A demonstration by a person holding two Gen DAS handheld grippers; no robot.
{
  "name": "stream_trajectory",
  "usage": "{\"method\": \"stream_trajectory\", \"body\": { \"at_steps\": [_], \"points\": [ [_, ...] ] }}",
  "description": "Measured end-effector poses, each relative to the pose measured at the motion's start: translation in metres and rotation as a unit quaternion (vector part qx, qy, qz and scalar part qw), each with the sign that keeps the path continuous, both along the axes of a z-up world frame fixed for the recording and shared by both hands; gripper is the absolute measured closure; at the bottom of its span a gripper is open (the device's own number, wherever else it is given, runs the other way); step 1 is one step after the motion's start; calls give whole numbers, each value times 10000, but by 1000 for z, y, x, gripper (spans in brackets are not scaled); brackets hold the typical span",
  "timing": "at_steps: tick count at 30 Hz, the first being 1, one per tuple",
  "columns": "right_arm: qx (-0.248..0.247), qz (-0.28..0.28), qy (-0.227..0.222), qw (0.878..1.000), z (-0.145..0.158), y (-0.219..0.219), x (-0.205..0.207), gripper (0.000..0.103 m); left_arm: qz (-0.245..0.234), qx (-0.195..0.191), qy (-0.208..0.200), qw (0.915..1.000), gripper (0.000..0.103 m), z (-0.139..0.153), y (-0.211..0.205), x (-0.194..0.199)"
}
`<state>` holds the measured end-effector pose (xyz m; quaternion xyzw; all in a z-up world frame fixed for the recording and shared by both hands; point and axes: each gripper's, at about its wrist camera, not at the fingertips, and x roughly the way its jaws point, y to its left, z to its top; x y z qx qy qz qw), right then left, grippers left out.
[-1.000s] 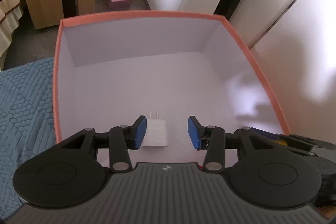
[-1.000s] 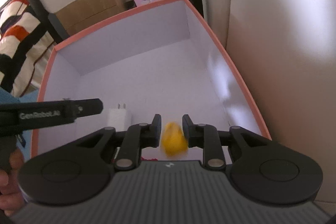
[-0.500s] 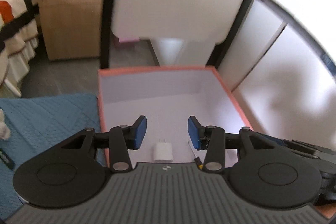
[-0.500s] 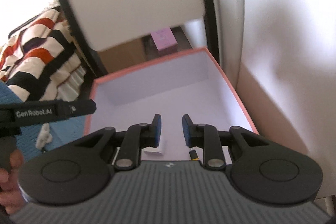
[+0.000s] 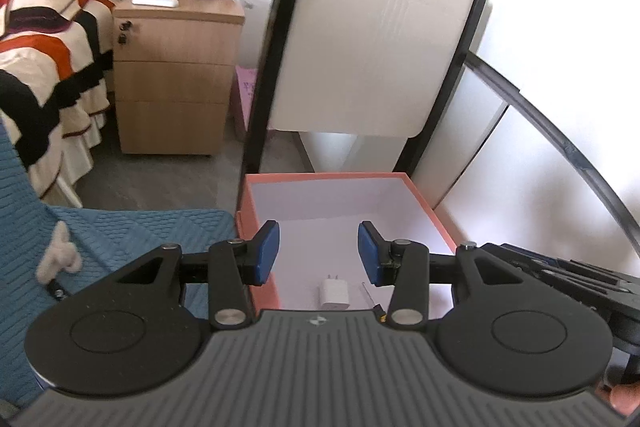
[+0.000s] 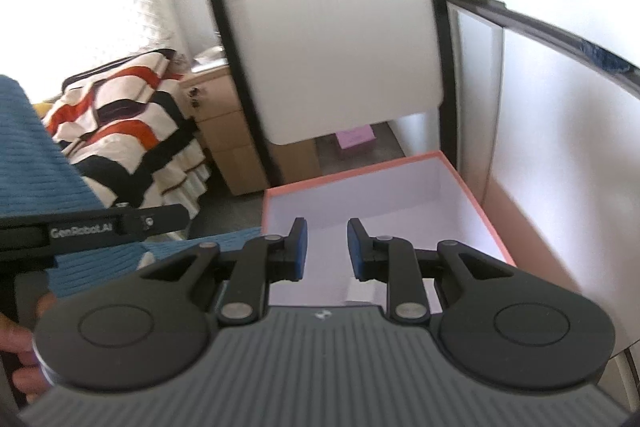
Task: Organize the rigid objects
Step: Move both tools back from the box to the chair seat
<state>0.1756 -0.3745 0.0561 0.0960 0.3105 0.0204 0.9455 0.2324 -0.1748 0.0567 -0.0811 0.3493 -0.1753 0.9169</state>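
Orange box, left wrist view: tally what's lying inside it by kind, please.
White charger plug: 1
Small screwdriver, only partly in view behind the gripper: 1
Total in the orange box: 2 that show; the near end of the floor is hidden by the gripper body.

Left tongs (image 5: pixel 319 253) hang open, empty, above orange box (image 5: pixel 424 205) w/ white charger (image 5: pixel 334 292) & thin screwdriver (image 5: pixel 371 301) inside. Blue quilt (image 5: pixel 132 231) beside it, wooden cabinet (image 5: pixel 172 83) behind.
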Motion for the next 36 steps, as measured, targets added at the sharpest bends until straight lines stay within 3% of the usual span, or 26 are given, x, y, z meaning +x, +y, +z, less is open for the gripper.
{"method": "stream_trajectory", "body": {
  "at_steps": [15, 26, 36],
  "points": [
    [12, 805, -3, 9968, -13, 77, -79, 77, 443, 205, -354, 9982, 54, -4, 79, -102],
    [150, 1272, 212, 9915, -44, 113, -107, 77, 916, 178, -215, 9954, 53, -43, 130, -154],
    [134, 1600, 356, 9864, -75, 141, -121, 77, 1136, 201, -46, 9933, 53, -84, 163, -170]
  ]
}}
